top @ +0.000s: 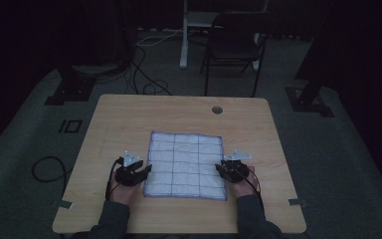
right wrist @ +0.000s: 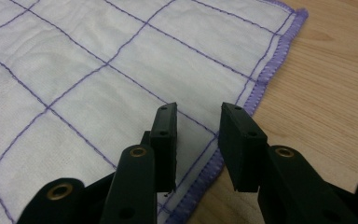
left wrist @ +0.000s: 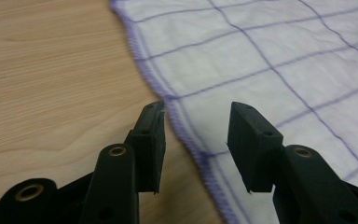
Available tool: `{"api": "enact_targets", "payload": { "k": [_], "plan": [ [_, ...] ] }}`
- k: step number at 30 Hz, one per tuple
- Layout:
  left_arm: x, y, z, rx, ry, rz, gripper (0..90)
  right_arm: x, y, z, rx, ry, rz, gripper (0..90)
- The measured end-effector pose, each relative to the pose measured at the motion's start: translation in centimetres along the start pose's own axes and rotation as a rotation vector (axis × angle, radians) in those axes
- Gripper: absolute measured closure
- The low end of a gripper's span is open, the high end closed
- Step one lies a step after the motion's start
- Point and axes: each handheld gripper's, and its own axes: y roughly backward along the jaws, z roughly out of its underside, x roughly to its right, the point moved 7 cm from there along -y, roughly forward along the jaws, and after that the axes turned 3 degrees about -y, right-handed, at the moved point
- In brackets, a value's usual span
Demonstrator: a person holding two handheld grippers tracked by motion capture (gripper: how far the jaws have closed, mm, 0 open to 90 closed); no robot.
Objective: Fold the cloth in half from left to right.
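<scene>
Left gripper (top: pixel 140 172) jaws apart, nothing clamped; right gripper (top: pixel 222 168) jaws apart; both hands low, pointing inward.

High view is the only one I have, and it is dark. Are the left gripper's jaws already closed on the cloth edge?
Observer: No. The left gripper is open; the purple hem of the cloth lies between its jaws, unpinched.
Operator: And the right one?
Observer: The right gripper is open too, its jaws above the hem near a corner.
Operator: Is the cloth flat there?
Observer: Yes, it lies flat on the table.
</scene>
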Motion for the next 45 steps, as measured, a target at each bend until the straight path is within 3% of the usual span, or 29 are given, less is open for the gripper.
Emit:
{"api": "enact_targets", "payload": {
  "k": [8, 26, 30, 36, 37, 40, 45],
  "plan": [
    [-0.6, -1.2, 0.2, -0.040, 0.032, -0.030, 53.0, 0.0, 0.0, 0.0, 0.005, -0.004, 0.000, 67.9],
    [0.9, -3.1, -0.8, -0.037, -0.011, -0.038, 48.4, 0.0, 0.0, 0.1, 0.007, 0.000, 0.003, 67.6],
    [1.4, -3.6, -1.1, -0.043, -0.029, -0.057, 49.2, -0.1, 0.0, 0.1, 0.007, 0.001, 0.003, 67.4],
    [1.6, -3.7, -1.4, -0.051, -0.023, -0.043, 59.3, -0.1, 0.0, 0.1, 0.007, 0.000, 0.004, 67.4],
    [1.7, -3.7, -1.4, -0.051, -0.021, -0.037, 68.2, -0.1, 0.0, 0.1, 0.005, 0.002, 0.003, 67.3],
    [1.9, -3.6, -1.3, -0.047, -0.007, -0.021, 78.6, -0.2, 0.1, 0.2, -0.001, 0.005, 0.002, 67.1],
    [2.0, -3.4, -1.2, -0.056, 0.000, -0.006, 84.7, -0.4, 0.5, 0.5, -0.008, 0.005, -0.010, 67.0]
  ]
}}
